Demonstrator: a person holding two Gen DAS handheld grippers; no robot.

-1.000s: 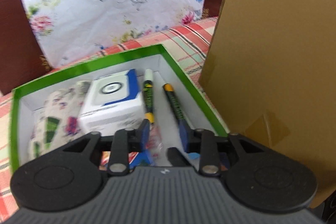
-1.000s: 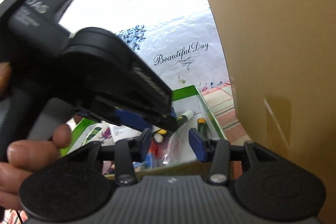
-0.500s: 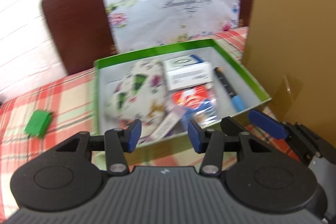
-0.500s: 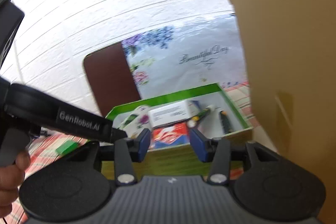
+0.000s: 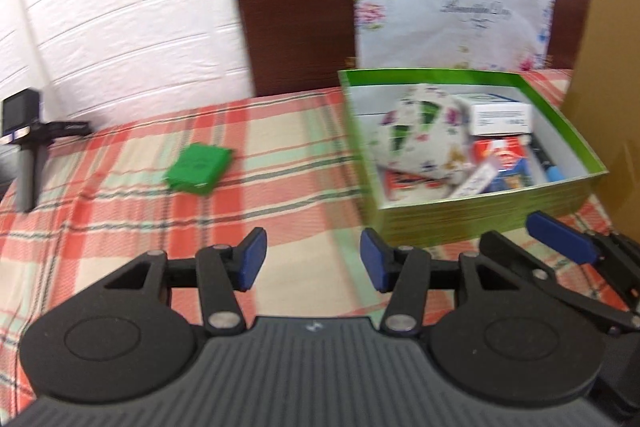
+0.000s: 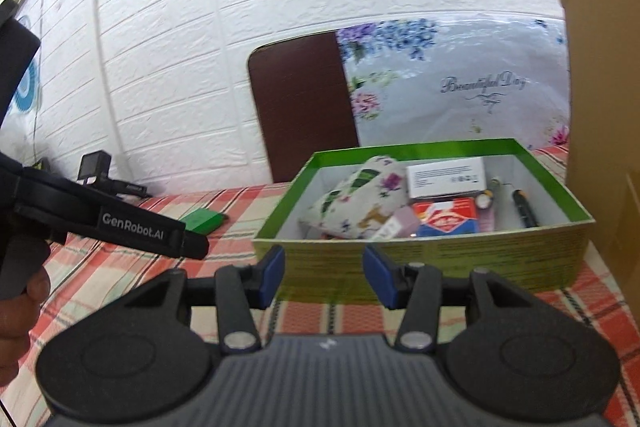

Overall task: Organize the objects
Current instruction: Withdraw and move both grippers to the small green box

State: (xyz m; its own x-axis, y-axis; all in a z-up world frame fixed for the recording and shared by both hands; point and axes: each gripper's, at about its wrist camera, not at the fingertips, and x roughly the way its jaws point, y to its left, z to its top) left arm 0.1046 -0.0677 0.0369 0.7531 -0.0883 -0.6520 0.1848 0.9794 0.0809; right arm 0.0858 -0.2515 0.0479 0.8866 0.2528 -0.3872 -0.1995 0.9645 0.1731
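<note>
White brick wall backs a plaid tabletop (image 5: 120, 211). Both tools have pulled back from the filled green box (image 5: 492, 215), at right of frame; left tool (image 5: 313, 259) and right tool (image 6: 324, 277) gape empty. Green packet (image 5: 198, 169), mid-left, probably goes next.

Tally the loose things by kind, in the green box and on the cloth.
Floral pouch: 1
White carton: 1
Red packet: 1
Markers: 2
Pale tube: 1
Green packet, on the cloth: 1
Total: 7; blur may hide more.
</note>
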